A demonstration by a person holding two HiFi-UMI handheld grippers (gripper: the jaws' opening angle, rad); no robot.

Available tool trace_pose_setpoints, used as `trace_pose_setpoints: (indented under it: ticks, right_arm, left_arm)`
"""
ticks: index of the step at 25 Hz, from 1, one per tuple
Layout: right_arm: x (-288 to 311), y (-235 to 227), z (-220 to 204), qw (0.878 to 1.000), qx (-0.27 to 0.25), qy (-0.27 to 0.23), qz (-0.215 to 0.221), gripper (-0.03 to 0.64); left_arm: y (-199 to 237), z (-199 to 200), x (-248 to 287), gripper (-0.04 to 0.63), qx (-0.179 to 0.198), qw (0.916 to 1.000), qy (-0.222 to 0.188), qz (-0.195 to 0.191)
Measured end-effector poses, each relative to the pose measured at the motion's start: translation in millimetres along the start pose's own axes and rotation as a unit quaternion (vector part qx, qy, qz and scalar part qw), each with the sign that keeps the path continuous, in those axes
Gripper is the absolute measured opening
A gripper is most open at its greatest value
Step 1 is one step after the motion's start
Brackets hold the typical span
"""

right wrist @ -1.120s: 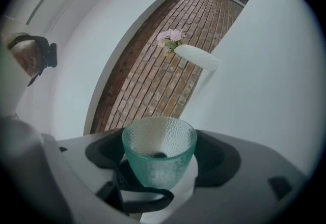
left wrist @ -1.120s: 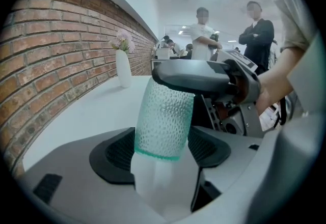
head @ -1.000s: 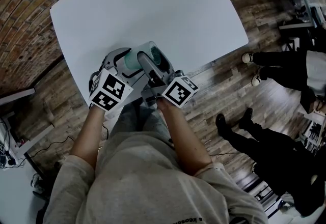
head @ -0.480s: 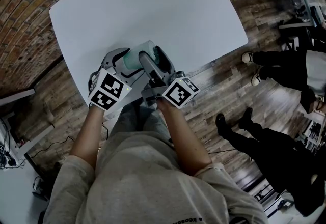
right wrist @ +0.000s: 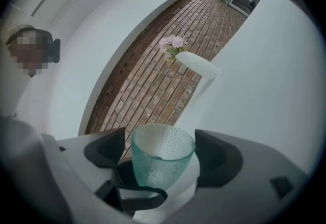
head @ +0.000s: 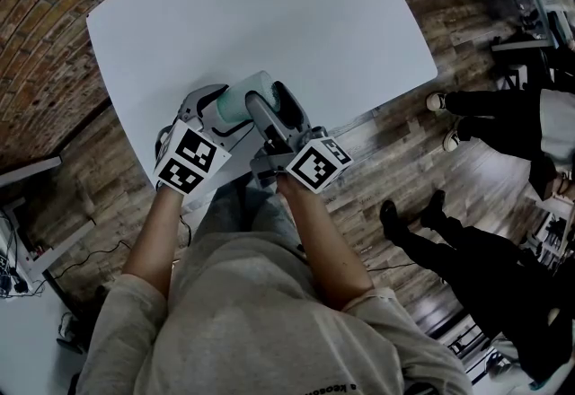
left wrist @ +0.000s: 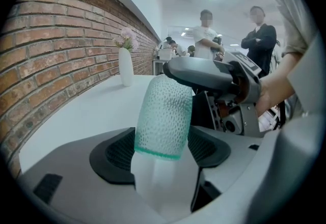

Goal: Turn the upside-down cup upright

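Translucent teal dimpled glass cup hung tipped on its side just above the near edge of the white counter, touching nothing but the grippers; the left gripper had its fingers clenched on the cup's body; the right gripper had its 2 fingers spread on either side of the cup near the rim, close to the glass but not visibly pressing; the right gripper view looked partly into the open mouth.

The step in hand seemed to be a hand-over partway through the turn. It called for the right fingers to close squarely across the wall below the rim before the left fingers let go; 2 grips twisting against each other risked a slip, since smooth glass offered only its dimples for bite. After that, the turn needed a slow roll until the mouth faced up; the base wanted setting flat, further in from the counter's edge, and release only once it sat steady.
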State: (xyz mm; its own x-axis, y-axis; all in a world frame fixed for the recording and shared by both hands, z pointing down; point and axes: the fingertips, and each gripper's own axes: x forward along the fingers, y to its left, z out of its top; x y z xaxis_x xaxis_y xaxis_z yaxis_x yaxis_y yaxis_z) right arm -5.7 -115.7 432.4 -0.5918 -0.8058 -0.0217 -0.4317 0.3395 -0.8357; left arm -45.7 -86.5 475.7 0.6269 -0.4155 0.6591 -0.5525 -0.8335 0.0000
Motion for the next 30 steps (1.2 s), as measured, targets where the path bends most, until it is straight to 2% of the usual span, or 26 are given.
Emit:
trace_pose_setpoints:
  ticks: [21, 24, 25, 30]
  right_arm:
    - [-3.5, -6.2, -0.3, 1.000, 0.009, -0.004, -0.005, 0.417]
    - [-4.9, -8.0, 2.2, 1.000, 0.009, -0.011, -0.009, 0.403]
    - [-5.8, -8.6, 3.3, 1.000, 0.008, -0.013, -0.010, 0.373]
    - [-8.3, -9.9, 5.8, 1.000, 0.012, -0.016, -0.010, 0.369]
  left_arm:
    - [-1.1, 3.4, 0.3, 0.325, -0.004, 1.0000, -0.005, 0.000]
    - [-1.1, 4.0, 0.1, 0.325, -0.005, 1.0000, -0.006, -0.001]
    - [-1.4, 4.4, 0.1, 0.325, -0.005, 1.0000, -0.007, -0.002]
    - [-3.0, 6.4, 0.8, 0.324, -0.004, 1.0000, -0.006, -0.001]
